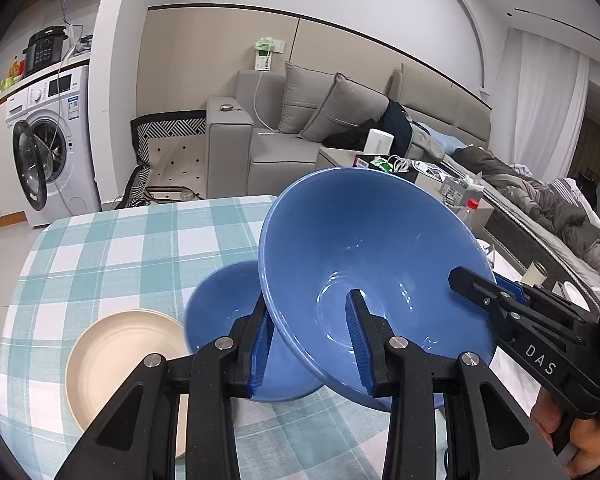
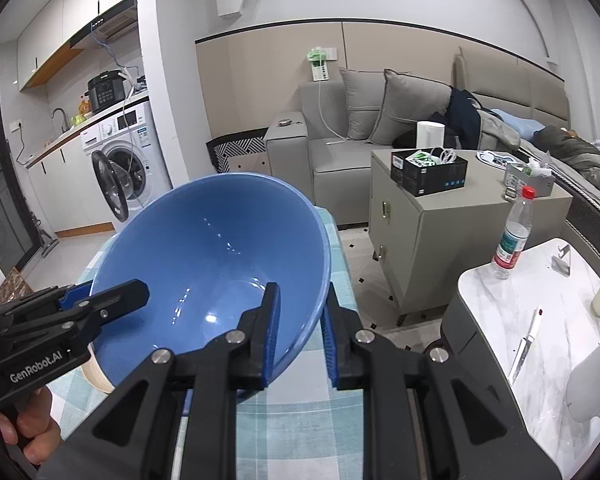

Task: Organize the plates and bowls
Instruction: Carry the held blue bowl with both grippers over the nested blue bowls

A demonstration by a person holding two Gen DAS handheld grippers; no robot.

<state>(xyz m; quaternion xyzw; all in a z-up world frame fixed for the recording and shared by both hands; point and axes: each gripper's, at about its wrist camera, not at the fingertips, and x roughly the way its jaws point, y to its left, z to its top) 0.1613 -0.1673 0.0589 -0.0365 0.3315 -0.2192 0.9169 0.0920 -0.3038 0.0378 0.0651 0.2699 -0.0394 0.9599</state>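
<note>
With both sets of fingers pinching opposite rims of the big blue bowl [image 1: 364, 264], left gripper [image 1: 308, 344] and right gripper [image 2: 300, 336] should, I judge, stay level while lowering it into the smaller blue bowl [image 1: 224, 312] at lower centre on the bench [image 1: 100, 248].

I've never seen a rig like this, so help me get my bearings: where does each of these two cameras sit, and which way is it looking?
Left wrist view: sits on the left gripper, looking along its fingers at the large blue bowl, a second blue bowl, a cream plate; the right gripper and a hand show.
Right wrist view: sits on the right gripper, facing the same bowl's other rim; the left gripper and hand show.
Shared: bowl, checked tablecloth, sofa, washing machine.
</note>
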